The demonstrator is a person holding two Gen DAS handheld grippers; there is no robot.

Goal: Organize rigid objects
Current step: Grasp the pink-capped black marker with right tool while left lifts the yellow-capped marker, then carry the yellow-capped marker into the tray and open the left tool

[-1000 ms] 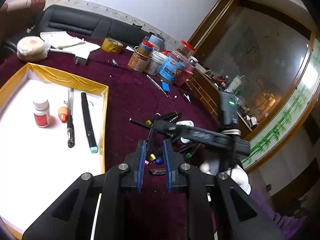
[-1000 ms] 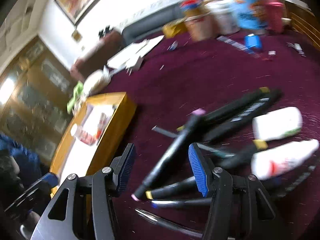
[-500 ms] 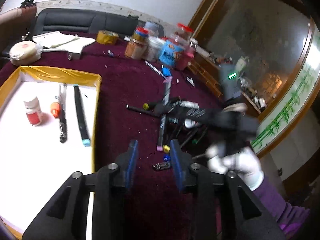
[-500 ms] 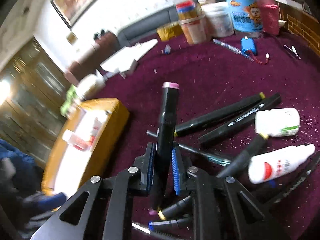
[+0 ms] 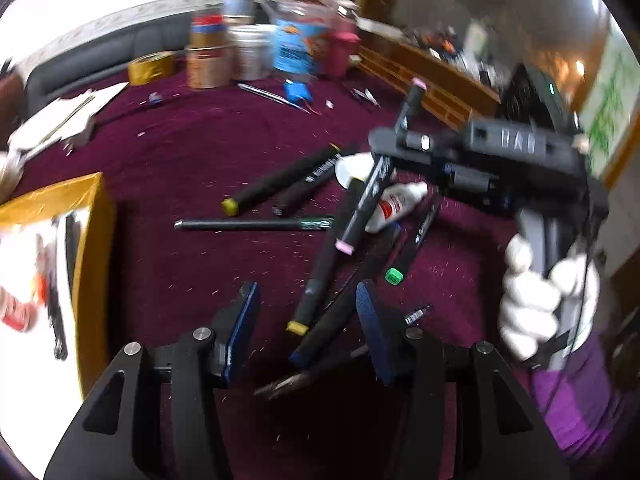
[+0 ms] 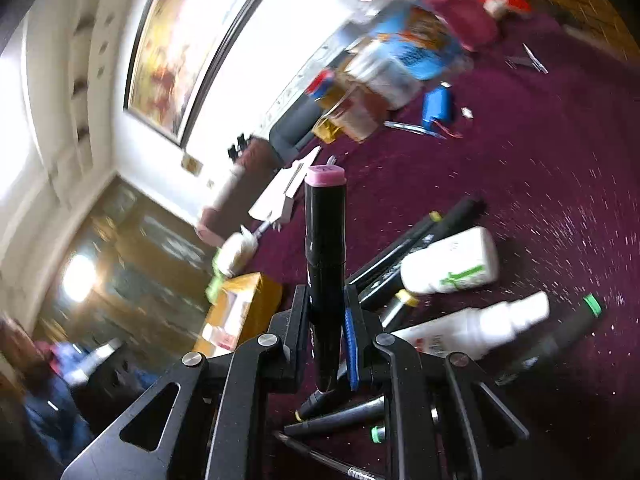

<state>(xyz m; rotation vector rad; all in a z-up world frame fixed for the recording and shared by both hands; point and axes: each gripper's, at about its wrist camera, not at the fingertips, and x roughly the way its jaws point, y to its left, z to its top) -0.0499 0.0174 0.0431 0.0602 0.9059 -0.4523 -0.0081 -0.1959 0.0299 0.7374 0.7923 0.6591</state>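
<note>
Off to the left of the left tool (image 5: pixel 306 332), the gold-rimmed tray (image 5: pixel 94 240) is sitting on the maroon worktop (image 5: pixel 192 148), already holding a few blurred items. The left tool is hovering with its jaws spread wide and gripping nothing; just ahead of its fingers and partly between them, a heap of black markers (image 5: pixel 320 280) is lying crossed over one another, with a white bottle (image 5: pixel 394 204) beyond.

To the right of that heap, the right tool (image 6: pixel 326 336) is clamping a pink-capped marker (image 6: pixel 324 252) near the middle of its barrel, jaws closed tight against it. The marker is standing nearly upright, raised clear of the pile, its pink cap ahead of the fingertips. To the right of this tool, two white bottles (image 6: pixel 452 262) and a green-capped marker (image 6: pixel 560 336) are lying on the worktop.

Handling judgement: the marker is likely light and rigid, with a smooth plastic barrel that could pivot or slip in the pads. A mid-barrel hold, as here, is probably keeping it balanced; a grip on a cap risks pulling the cap off.
</note>
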